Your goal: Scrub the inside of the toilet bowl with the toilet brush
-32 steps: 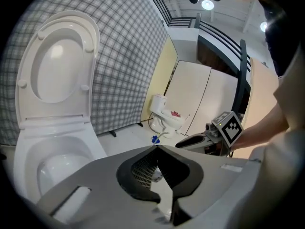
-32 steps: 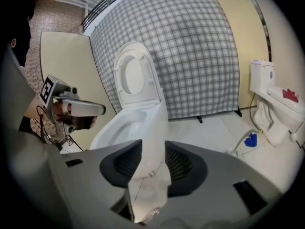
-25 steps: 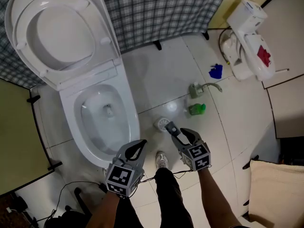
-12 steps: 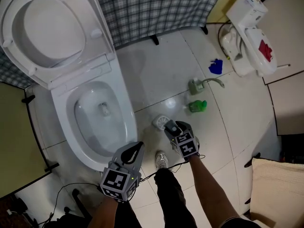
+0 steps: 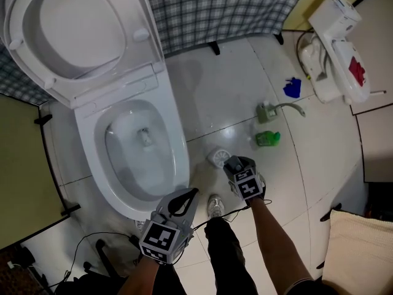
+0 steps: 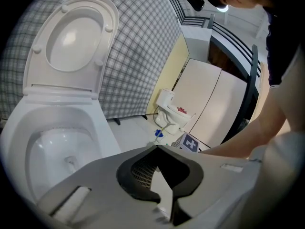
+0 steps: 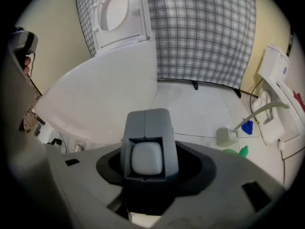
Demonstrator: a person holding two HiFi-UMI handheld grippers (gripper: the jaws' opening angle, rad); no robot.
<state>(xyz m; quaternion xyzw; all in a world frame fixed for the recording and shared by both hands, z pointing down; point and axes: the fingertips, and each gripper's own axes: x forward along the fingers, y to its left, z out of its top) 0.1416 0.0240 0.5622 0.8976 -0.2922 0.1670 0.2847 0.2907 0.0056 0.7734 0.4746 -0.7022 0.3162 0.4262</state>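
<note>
The white toilet (image 5: 178,140) stands with lid and seat raised and shallow water in its bowl (image 6: 47,147). To its right on the floor is the white brush holder (image 5: 218,157). My right gripper (image 5: 236,163) hangs straight over it, pointing down. The grey top of the toilet brush handle (image 7: 148,151) stands between its jaws, which are closing, and the pads do not visibly press on it. The brush head is hidden. My left gripper (image 5: 187,196) is shut and empty, its tips (image 6: 157,149) near the bowl's front rim.
A green bottle (image 5: 268,139), a grey sprayer (image 5: 267,112) and a blue item (image 5: 293,88) lie on the tiles to the right. A white fixture (image 5: 338,48) stands at the far right, a plaid curtain (image 5: 227,8) behind. Cables (image 5: 92,244) trail at lower left. A shoe (image 5: 215,206) is between the grippers.
The right gripper has tipped from slanting to straight down over the brush holder, and the dark handle seen ahead of it a second ago is now covered. The left gripper stayed near the bowl's front.
</note>
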